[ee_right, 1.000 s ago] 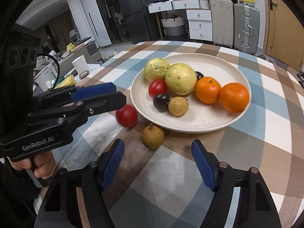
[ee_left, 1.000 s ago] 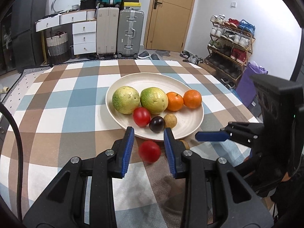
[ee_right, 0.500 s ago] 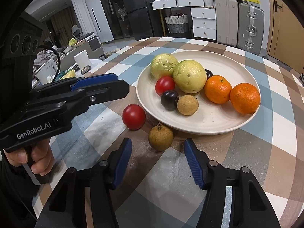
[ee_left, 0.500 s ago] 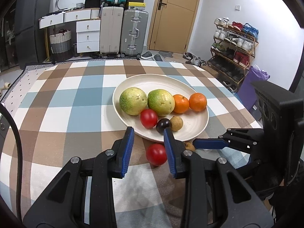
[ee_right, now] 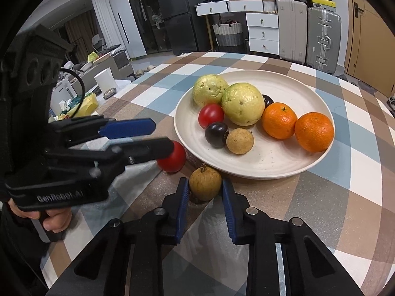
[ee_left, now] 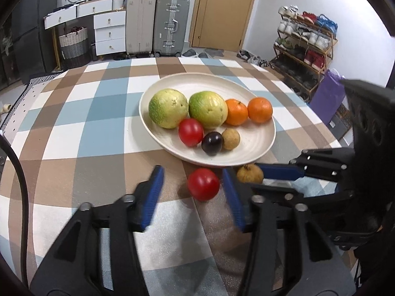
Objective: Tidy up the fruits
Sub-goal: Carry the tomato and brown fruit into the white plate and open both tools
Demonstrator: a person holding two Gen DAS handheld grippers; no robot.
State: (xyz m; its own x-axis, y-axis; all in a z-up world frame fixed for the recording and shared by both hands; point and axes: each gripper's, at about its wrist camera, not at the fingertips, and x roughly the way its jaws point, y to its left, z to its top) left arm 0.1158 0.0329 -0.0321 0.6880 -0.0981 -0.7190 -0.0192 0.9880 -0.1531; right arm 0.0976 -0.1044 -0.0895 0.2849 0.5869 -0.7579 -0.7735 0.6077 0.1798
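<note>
Your right gripper has just closed its fingers on the brown fruit, which sits on the bench just outside the plate. Your left gripper, marked "GenRobot.AI", has just opened its fingers; they flank the red tomato without touching it

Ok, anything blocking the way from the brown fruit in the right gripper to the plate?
Nothing visible. The right gripper is shut on the brown fruit just outside the plate rim, which faces it unobstructed; bare plate lies just beyond.
</note>
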